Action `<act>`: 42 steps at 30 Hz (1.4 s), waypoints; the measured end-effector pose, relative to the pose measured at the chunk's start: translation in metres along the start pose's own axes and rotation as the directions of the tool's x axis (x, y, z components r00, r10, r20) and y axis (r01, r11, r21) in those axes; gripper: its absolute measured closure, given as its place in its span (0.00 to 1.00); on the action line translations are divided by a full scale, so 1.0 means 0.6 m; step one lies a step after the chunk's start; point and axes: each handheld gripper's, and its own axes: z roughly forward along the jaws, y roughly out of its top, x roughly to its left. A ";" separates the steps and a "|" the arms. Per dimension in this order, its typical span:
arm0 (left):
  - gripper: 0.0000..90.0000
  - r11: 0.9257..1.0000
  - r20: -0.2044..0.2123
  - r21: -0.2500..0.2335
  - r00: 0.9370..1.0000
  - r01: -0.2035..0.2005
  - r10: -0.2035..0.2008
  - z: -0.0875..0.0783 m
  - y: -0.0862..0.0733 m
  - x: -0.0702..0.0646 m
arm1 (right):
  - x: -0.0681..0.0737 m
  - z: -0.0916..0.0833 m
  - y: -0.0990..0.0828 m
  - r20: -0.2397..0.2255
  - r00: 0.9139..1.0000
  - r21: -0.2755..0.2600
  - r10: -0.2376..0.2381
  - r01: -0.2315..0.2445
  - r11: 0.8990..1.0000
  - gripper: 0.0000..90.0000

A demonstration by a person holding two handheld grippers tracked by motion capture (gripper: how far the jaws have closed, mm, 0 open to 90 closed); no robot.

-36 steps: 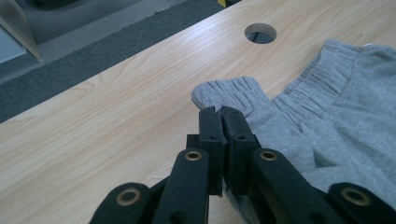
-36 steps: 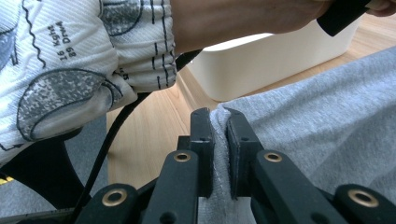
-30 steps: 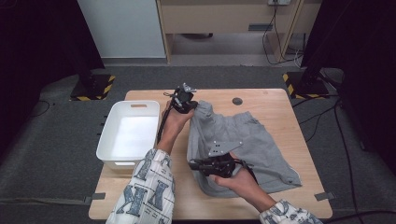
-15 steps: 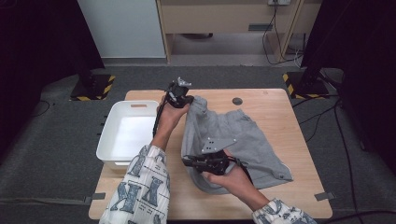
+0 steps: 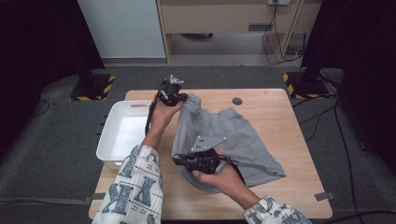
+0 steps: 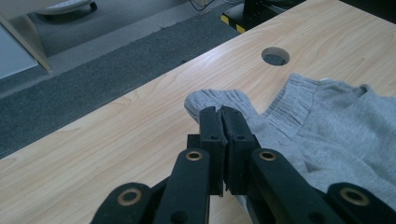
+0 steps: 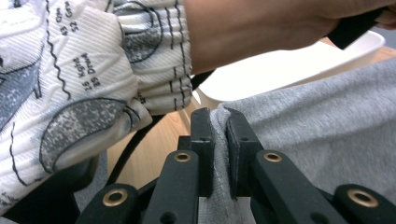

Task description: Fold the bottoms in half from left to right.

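Light wood table [image 5: 280, 116], square top with a round cable hole [image 5: 237, 101] near the far edge. A grey garment [image 5: 243, 144] lies spread across the middle and right, its left edge lifted off the surface. A white bin [image 5: 108, 140] sits at the table's left edge. Tape [image 5: 324, 196] marks the near right corner.

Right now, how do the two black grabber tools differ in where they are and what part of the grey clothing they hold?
The left gripper sits at the table's far side beside the white bin; the right gripper sits near the person. The left gripper pinches a ribbed corner of the grey garment lifted off the wooden table; the right gripper clamps a plain edge near the front. Both are shut on the cloth.
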 end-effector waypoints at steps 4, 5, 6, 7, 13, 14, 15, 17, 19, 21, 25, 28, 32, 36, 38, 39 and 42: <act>0.98 1.000 -0.008 -0.008 1.000 0.005 -0.005 -0.016 -0.004 0.013 | 0.012 0.018 0.013 -0.011 1.000 0.000 -0.012 0.012 1.000 0.93; 0.98 1.000 -0.011 -0.008 1.000 0.006 -0.006 -0.020 -0.006 0.016 | 0.014 0.022 0.015 -0.015 1.000 0.000 -0.013 0.013 1.000 0.93; 0.98 1.000 -0.012 -0.008 1.000 0.007 -0.008 -0.025 -0.007 0.020 | 0.017 0.026 0.018 -0.019 1.000 -0.001 -0.014 0.014 1.000 0.93; 0.98 1.000 -0.017 -0.008 1.000 0.010 -0.010 -0.029 -0.009 0.024 | 0.019 0.030 0.020 -0.021 1.000 -0.001 -0.016 0.016 1.000 0.93; 0.98 1.000 -0.025 -0.006 0.999 0.021 -0.022 -0.050 -0.016 0.037 | 0.028 0.039 0.032 -0.034 0.999 -0.006 -0.024 0.023 1.000 0.93; 0.98 1.000 -0.024 -0.010 0.999 0.025 -0.025 -0.052 -0.014 0.036 | 0.030 0.037 0.033 -0.037 0.999 -0.006 -0.028 0.027 1.000 0.93; 0.98 1.000 -0.023 -0.010 0.999 0.023 -0.023 -0.053 -0.012 0.034 | 0.031 0.035 0.034 -0.034 0.999 -0.005 -0.033 0.033 0.999 0.93; 0.98 1.000 -0.021 -0.011 1.000 0.020 -0.020 -0.052 -0.005 0.027 | 0.029 0.024 0.036 -0.034 0.999 -0.001 -0.039 0.039 0.999 0.93; 0.98 1.000 -0.021 -0.010 1.000 0.015 -0.015 -0.046 0.002 0.017 | 0.023 0.009 0.037 -0.025 0.999 -0.002 -0.043 0.043 0.999 0.93; 0.97 1.000 -0.019 -0.001 1.000 0.012 -0.012 -0.037 0.009 0.008 | 0.017 -0.009 0.036 -0.016 0.999 -0.003 -0.042 0.041 0.999 0.93; 0.97 1.000 -0.014 0.012 1.000 0.021 -0.021 -0.016 0.017 -0.005 | 0.001 -0.048 0.029 0.012 0.999 -0.003 -0.040 0.040 0.999 0.93; 0.97 0.999 -0.006 0.012 0.999 0.031 -0.031 -0.001 0.022 -0.014 | -0.013 -0.077 0.021 0.033 0.999 -0.009 -0.024 0.024 1.000 0.93; 0.97 1.000 -0.002 0.012 1.000 0.028 -0.028 0.015 0.033 -0.027 | -0.033 -0.111 0.008 0.059 0.998 -0.011 -0.011 0.012 1.000 0.93; 0.97 1.000 0.005 0.000 1.000 0.022 -0.022 0.026 0.044 -0.042 | -0.047 -0.138 -0.003 0.084 0.996 -0.022 0.006 -0.005 1.000 0.93; 0.97 1.000 0.009 0.004 1.000 0.014 -0.014 0.032 0.048 -0.048 | -0.052 -0.150 -0.008 0.093 0.996 -0.026 0.012 -0.010 1.000 0.93; 0.97 1.000 0.013 0.008 1.000 0.015 -0.015 0.036 0.049 -0.051 | -0.054 -0.155 -0.010 0.098 0.995 -0.028 0.015 -0.012 1.000 0.93; 0.97 1.000 0.020 0.010 1.000 0.013 -0.013 0.046 0.052 -0.060 | -0.059 -0.167 -0.019 0.112 0.993 -0.024 0.020 -0.017 1.000 0.93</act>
